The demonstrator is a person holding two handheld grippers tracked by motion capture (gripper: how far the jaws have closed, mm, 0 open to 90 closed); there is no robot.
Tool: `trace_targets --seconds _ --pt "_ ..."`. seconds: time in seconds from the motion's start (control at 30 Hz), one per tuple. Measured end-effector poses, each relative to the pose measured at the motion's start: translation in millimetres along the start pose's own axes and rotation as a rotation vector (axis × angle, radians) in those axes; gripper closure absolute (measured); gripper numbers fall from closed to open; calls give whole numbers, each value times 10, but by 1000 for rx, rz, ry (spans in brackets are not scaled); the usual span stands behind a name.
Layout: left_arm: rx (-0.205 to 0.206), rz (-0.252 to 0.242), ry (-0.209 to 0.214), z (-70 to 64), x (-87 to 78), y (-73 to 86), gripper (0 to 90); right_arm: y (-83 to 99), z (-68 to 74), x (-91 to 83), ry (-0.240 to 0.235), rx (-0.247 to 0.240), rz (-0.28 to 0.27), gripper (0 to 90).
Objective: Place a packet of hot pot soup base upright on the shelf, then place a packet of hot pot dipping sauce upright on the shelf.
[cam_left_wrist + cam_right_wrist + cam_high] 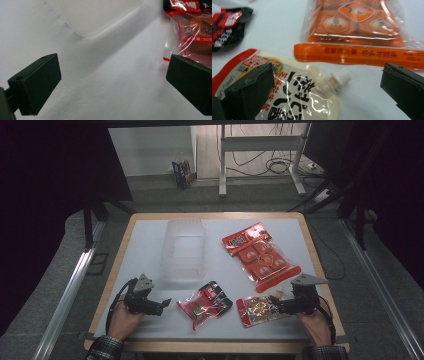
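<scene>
Hovering low over the spouted pouch point(287, 100), my right gripper point(280, 306) holds its jaws spread wide, gripping nothing. The pouch lies at the table's point(150, 240) near right edge, long axis running left to right, capped spout point(337, 78) pointing toward me between the jaws. My left gripper point(162, 304), equally open and empty, sits farther off beside the red-and-black packet point(205, 304).
</scene>
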State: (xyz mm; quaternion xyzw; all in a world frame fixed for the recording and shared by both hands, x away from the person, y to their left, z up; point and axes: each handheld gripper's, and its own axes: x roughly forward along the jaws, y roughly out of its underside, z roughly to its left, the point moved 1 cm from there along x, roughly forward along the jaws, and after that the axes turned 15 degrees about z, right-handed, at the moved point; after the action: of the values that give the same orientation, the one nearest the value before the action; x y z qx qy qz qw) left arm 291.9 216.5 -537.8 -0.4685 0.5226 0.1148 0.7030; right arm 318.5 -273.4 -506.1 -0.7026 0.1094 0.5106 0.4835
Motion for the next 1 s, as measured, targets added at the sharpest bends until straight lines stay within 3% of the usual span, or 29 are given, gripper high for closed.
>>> trace_targets --seconds 0.13,0.2,0.53,1.0 --pt "20 -19 2 2 7 -5 0 -11 21 13 -5 -17 -10 0" --pt "38 -25 -32 4 -19 -4 0 -13 25 7 -1 -20 -18 0" --pt "1 -44 -42 57 -78 23 0 -29 44 46 -8 -30 -7 0" --pt "9 -37 -52 53 -90 30 0 -50 62 50 2 -31 -2 0"
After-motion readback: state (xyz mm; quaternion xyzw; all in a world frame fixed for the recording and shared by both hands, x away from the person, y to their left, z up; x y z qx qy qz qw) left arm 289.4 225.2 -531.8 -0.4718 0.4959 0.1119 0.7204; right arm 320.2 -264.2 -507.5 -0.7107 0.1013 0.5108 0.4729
